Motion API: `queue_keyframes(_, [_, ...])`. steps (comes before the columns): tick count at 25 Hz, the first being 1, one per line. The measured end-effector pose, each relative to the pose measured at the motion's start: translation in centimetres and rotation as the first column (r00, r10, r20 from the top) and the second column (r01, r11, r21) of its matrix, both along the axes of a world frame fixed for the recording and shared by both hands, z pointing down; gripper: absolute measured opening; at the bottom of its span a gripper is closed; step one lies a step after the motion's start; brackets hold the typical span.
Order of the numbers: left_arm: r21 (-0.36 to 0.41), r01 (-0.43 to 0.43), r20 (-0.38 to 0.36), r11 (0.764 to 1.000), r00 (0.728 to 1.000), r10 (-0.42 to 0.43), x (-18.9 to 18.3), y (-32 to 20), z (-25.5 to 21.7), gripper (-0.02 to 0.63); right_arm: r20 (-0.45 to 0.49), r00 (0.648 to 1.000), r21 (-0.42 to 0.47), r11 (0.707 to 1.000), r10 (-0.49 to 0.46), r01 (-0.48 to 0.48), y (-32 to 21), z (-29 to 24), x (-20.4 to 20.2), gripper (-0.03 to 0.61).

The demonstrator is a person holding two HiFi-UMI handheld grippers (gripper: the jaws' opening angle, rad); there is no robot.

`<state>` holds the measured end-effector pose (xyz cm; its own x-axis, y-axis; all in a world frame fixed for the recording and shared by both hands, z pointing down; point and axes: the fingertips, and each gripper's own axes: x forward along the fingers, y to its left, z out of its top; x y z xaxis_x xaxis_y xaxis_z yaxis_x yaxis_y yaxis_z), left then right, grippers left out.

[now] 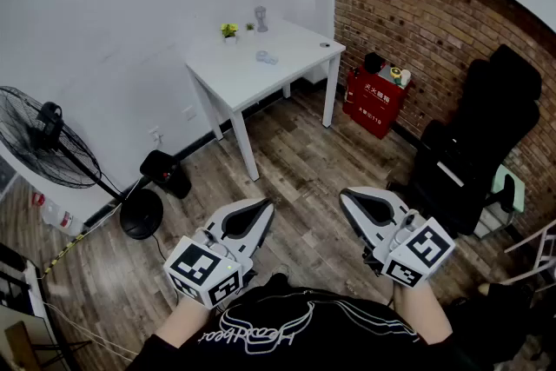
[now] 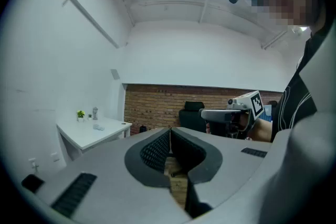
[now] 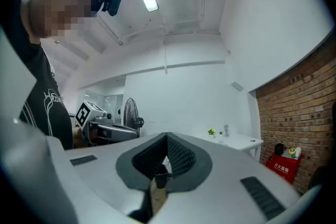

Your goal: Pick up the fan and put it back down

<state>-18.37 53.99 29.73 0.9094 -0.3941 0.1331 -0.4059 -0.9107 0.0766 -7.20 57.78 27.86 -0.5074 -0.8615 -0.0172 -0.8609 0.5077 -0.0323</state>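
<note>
Far left by wall, fan well apart from left gripper and right gripper; fingers pressed together, empty.

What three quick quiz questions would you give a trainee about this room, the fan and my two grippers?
1. True or false: the left gripper is holding the fan.
2. What stands on the floor by the brick wall? A. red box B. blue bin C. fan
3. Fill in: the right gripper has its jaws ____.
Key: 1 false, the fan stands apart from both grippers; 2 A; 3 shut.
</note>
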Motion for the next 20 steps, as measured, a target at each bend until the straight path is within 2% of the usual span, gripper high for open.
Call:
queue_keyframes(9, [-0.005,-0.019,0.007,1.0,1.0,0.019,1.1,0.3,-0.3,0.034,-0.002,0.999,-0.025,0.999,0.041,-0.041,0.4,0.1,1.4,-0.002])
queue_keyframes(14, [-0.02,-0.016,0.012,1.0,1.0,0.016,1.0,-0.3,0.3,0.034,-0.014,0.998,0.025,0.998,0.053,-0.053,0.4,-0.2,2.0,-0.004])
queue_keyframes(20, [-0.052,-0.011,0.003,0.999,1.0,0.011,1.0,-2.3,1.6,0.034,-0.016,0.995,0.005,0.995,0.1,-0.1,-1.0,0.7,3.7,0.174])
